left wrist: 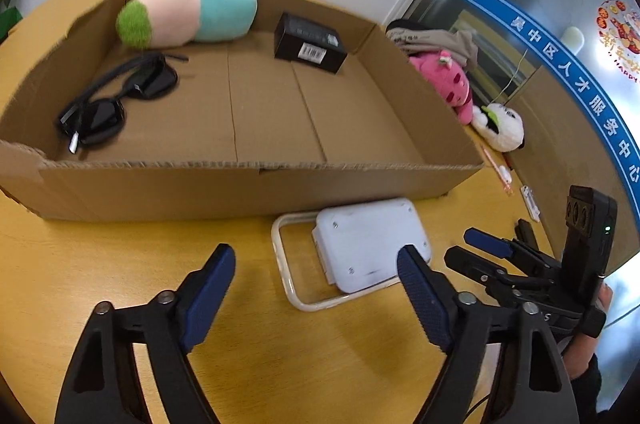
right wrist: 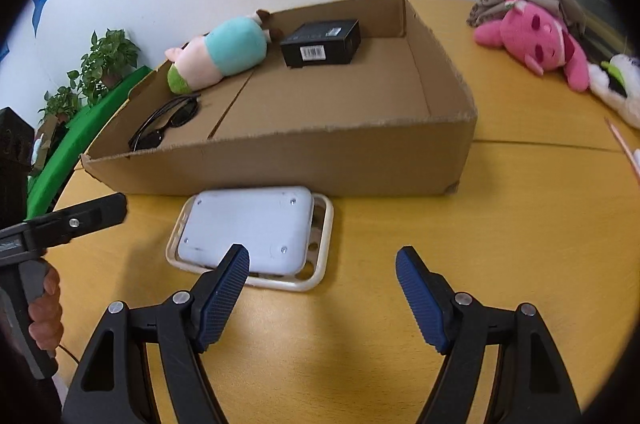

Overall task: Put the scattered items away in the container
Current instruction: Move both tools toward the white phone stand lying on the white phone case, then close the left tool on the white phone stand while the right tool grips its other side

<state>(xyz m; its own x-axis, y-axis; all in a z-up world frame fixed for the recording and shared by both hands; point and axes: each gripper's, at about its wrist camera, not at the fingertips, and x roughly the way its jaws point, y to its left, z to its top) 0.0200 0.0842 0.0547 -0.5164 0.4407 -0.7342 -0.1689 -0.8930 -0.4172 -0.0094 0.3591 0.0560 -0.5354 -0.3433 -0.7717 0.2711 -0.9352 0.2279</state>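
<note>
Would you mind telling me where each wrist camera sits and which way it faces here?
Left wrist: on the left gripper, low over the yellow wooden table, facing the shallow brown cardboard box; its open fingers and the right gripper show.
Right wrist: on the right gripper, facing the box from further right; its open fingers, the left gripper and a hand show.
Shared: the box and the white rounded plastic device.

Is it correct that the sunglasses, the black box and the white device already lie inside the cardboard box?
Not quite. The sunglasses and the black box lie inside the cardboard box, but the white device lies on the table in front of it, as the right wrist view shows.
</note>
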